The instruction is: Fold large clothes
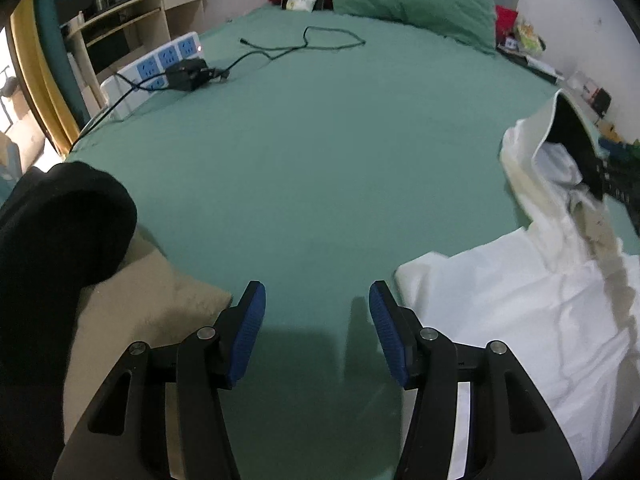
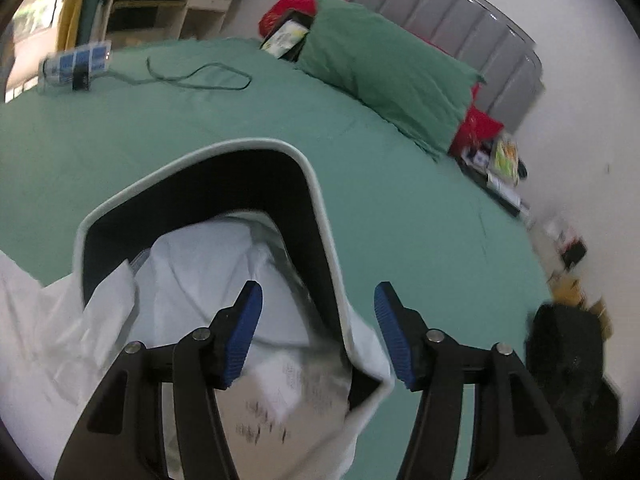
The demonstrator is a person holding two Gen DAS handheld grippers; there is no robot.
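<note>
A large white hooded garment [image 1: 520, 320] lies rumpled on the green bed sheet [image 1: 320, 140], at the right in the left wrist view. Its hood, white-rimmed with a black lining [image 2: 192, 184], stands up in front of my right gripper [image 2: 318, 296]. The hood's rim runs between the blue pads without either pad pressing on it, so that gripper is open. My left gripper [image 1: 316, 296] hangs open over bare sheet, left of the white garment's corner, with nothing between its fingers.
A beige cloth [image 1: 148, 300] and a black cloth [image 1: 60, 232] lie at the left. A power strip [image 1: 160, 64] with an adapter and cable [image 1: 188, 74] sits far left. A green pillow [image 1: 412, 0] is at the headboard. Clutter [image 2: 504, 160] and a black bundle [image 2: 568, 360] line the right edge.
</note>
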